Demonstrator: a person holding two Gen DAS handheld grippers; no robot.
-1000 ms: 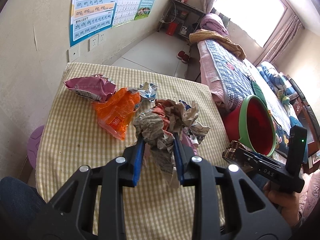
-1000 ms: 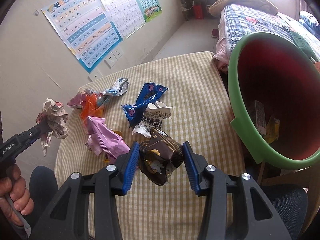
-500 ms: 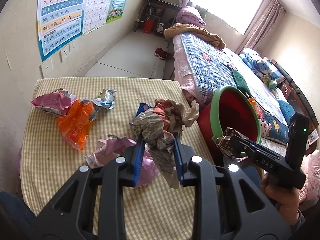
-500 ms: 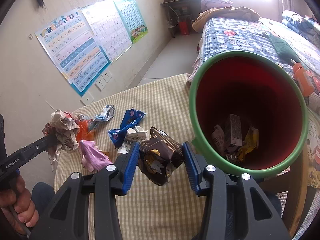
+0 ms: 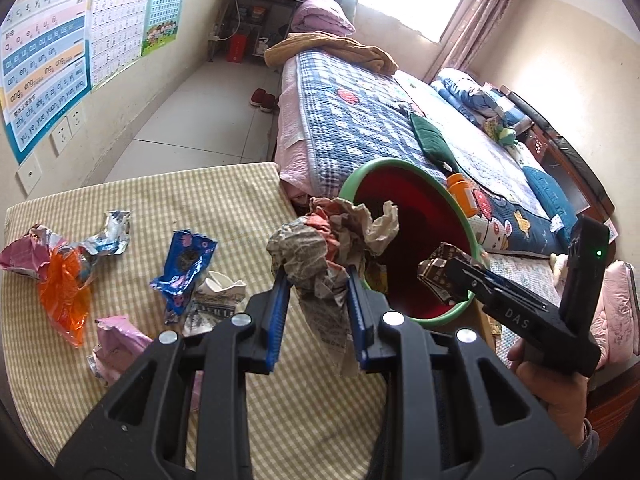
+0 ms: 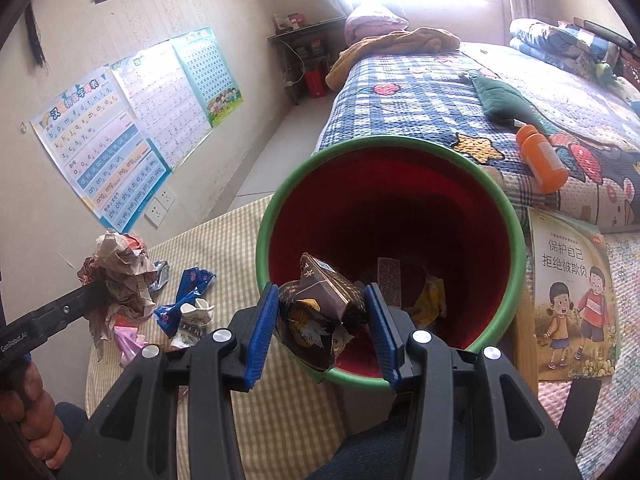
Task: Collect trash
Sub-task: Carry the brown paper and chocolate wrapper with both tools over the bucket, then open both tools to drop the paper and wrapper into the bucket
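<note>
My left gripper [image 5: 318,312] is shut on a crumpled ball of newspaper [image 5: 320,248] and holds it above the table's right edge, beside the bin. It also shows in the right wrist view [image 6: 120,276]. My right gripper [image 6: 322,322] is shut on a dark brown snack wrapper [image 6: 320,308], held over the near rim of the red bin with a green rim [image 6: 400,216]. The bin [image 5: 416,216] has several wrappers at its bottom. A blue wrapper [image 5: 184,264], a white crumpled cup [image 5: 216,300], an orange wrapper [image 5: 64,292] and pink wrappers [image 5: 120,344] lie on the checked tablecloth [image 5: 200,208].
A bed with a blue quilt [image 5: 360,120] stands right behind the bin, with an orange bottle [image 6: 540,158] on it. A children's book [image 6: 572,292] lies to the bin's right. Wall posters [image 6: 120,128] hang to the left.
Both grippers have moved right toward the bin with their loads. The brown wrapper now hangs over the bin's near rim, and the newspaper ball is near its left side.
</note>
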